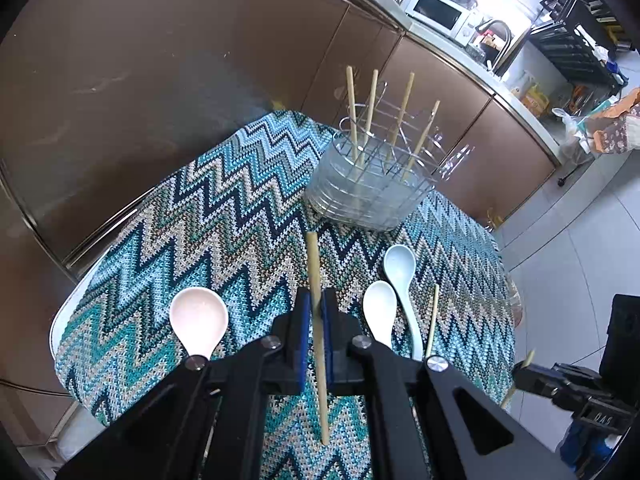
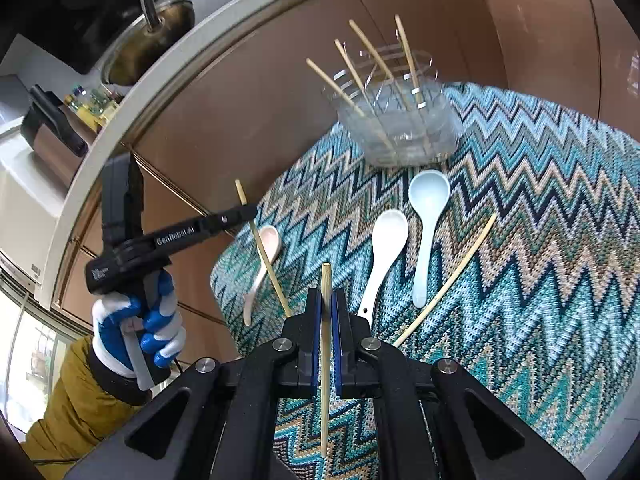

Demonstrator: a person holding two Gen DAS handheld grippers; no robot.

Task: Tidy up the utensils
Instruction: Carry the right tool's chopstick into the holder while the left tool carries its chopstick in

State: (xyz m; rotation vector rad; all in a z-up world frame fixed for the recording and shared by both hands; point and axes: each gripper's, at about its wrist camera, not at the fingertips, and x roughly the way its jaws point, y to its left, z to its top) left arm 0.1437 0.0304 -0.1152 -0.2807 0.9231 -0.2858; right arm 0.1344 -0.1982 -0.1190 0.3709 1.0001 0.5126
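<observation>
Left wrist view: left tool (image 1: pixel 316 312) at lower centre, blue pads clamped on a bamboo chopstick (image 1: pixel 317 320) running nearly vertical through the grip, its ends free above and below. Clear plastic utensil holder (image 1: pixel 368 188) at upper centre on the zigzag cloth (image 1: pixel 200 220) covering the desk, four chopsticks already leaning inside. On the cloth: pink spoon (image 1: pixel 198 320) at lower left, white spoon (image 1: pixel 380 312) and pale blue spoon (image 1: pixel 402 280) right of centre, one loose chopstick (image 1: pixel 432 320) just beside the blue spoon. Right tool's tip visible at the lower right edge.

Right wrist view: right tool (image 2: pixel 326 316) at lower centre, likewise clamped on its own chopstick (image 2: pixel 325 360), upright in the frame. Holder (image 2: pixel 400 124) at upper centre; spoons below it. Left tool at mid left with its chopstick, carried by a gloved hand (image 2: pixel 136 332).

Step in hand, judged: carrying both chopsticks to the holder. Best done by aiming each lower end into a free gap of the holder's divider grid, clear of the sticks already leaning there, keeping the grip firm until the end is well inside, and feeding one tool in at a time to avoid crossing.
</observation>
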